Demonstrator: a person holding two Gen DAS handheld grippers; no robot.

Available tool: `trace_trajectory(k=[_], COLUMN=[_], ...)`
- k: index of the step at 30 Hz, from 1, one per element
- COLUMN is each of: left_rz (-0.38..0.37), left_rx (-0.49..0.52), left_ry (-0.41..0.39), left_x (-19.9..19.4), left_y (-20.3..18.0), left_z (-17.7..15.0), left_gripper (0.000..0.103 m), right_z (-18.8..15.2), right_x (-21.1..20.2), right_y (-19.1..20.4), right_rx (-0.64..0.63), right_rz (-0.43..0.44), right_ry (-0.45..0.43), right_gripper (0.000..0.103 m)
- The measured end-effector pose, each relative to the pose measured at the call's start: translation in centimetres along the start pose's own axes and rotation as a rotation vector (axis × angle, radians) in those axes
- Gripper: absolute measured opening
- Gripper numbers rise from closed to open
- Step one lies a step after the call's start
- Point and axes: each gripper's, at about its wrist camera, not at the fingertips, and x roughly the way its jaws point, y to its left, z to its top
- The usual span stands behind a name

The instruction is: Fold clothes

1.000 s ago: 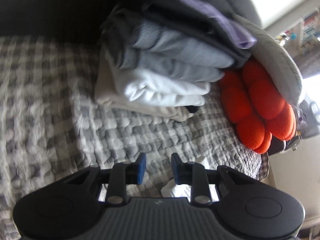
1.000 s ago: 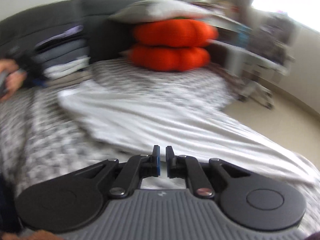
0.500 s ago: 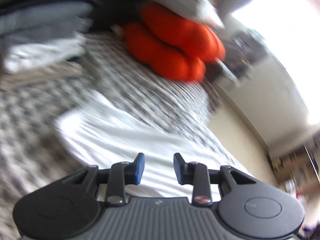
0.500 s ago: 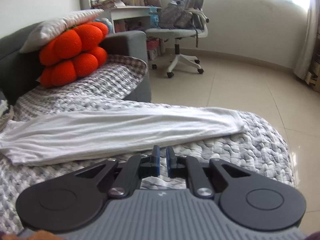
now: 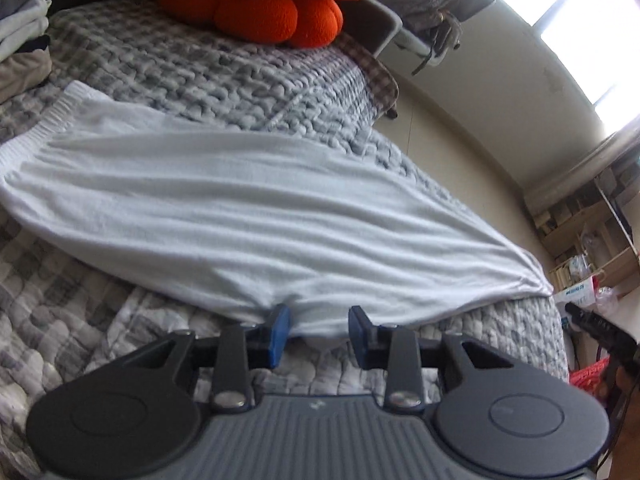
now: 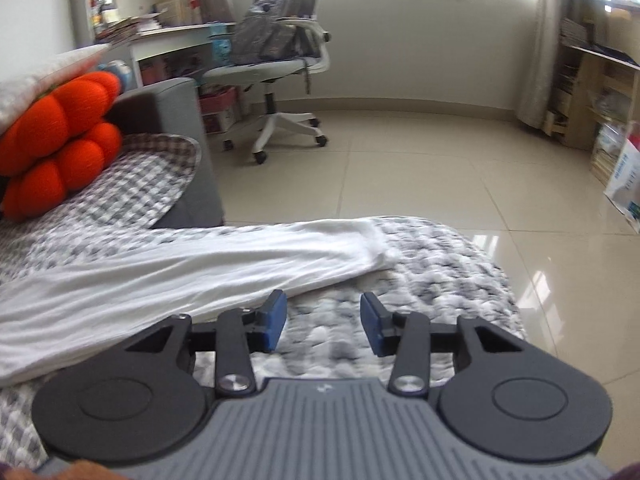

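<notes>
White garment (image 5: 256, 208) lies flat on the quilt (image 5: 208, 76): thin, limp, light, likely to sag and slide, so pinch its near hem. Left gripper (image 5: 319, 334) stands parted at that hem, gripping nothing. Right gripper (image 6: 323, 322) has just been opening, nothing between its jaws.

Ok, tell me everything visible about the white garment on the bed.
The white garment is a soft, finely ribbed knit, folded into a long narrow band lying flat and lengthwise across the grey checked quilt. One end has a ribbed hem; the other tapers toward the bed's edge. Shallow creases run along it. Only the quilt touches it; whether the left gripper at its near edge touches it is unclear.
</notes>
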Motion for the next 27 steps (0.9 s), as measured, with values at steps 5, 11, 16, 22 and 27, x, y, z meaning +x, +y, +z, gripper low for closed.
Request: trace_trajectory(k=[5, 11, 16, 22, 27], left_rz=[-0.011, -0.032, -0.028, -0.067, -0.057], left_rx=[-0.005, -0.020, 0.013, -0.024, -0.001], left_ry=[-0.003, -0.036, -0.026, 0.007, 0.005], left_x=[-0.5, -0.6, 0.1, 0.5, 0.6], left_y=[0.0, 0.0, -0.7, -0.3, -0.6], left_z=[0.1, 0.3, 0.0, -0.1, -0.2], left_gripper=[0.036, 0.036, 0.036, 0.039, 0.039], right_z=[1.0, 3.2, 4.8, 5.4, 4.9], right_x=[1.7, 2.4, 4.5, 8.6, 12.1], right_y=[-3.2, -6.3, -3.4, 1.1, 1.0], right_rx=[0.123, 0.222, 0.071, -0.139, -0.263], right_rz=[-0.034, -0.067, 0.066, 0.199, 0.107], right_ry=[0.018, -0.025, -0.008, 0.057, 0.143], right_gripper=[0.045, 0.045, 0.045, 0.045, 0.044])
